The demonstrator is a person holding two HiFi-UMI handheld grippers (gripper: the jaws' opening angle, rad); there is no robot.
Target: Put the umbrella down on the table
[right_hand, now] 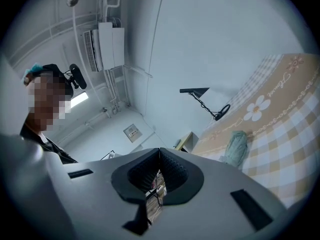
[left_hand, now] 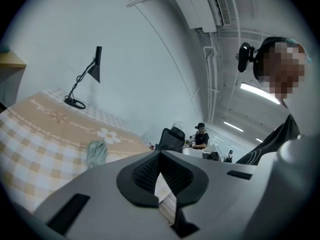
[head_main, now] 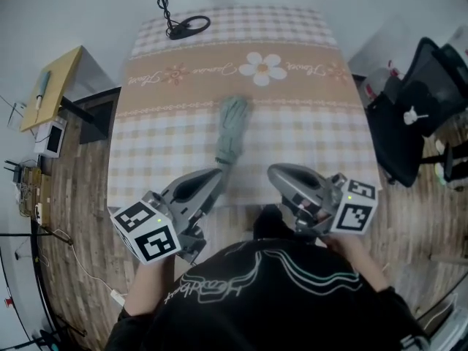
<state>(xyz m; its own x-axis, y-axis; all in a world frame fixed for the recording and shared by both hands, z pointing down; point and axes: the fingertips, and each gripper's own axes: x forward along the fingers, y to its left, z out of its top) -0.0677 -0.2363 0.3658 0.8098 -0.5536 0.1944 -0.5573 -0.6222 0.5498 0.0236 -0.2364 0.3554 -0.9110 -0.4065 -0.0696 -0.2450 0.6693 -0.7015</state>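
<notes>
At the near edge of the table (head_main: 314, 134), your left gripper (head_main: 214, 175) has its jaws pressed together with nothing between them. Your right gripper (head_main: 275, 172) is the same, closed and empty. Your hands are mostly hidden under the two marker cubes.

The folded green umbrella (head_main: 232, 131) lies flat on the checked cloth at your 12 o'clock, clear of both grippers' jaws. In the head view its near end runs down beside the left gripper's tip, and you cannot make out the handle there.

At 11 o'clock on the far edge stands a black desk lamp (head_main: 187, 26), with its head cut off by the top of the head view. A black chair (head_main: 417, 112) sits off the table at 2 o'clock, and a yellow side desk (head_main: 53, 86) at 10 o'clock.

The count is two grippers, one umbrella, one lamp, one chair and one side desk.
</notes>
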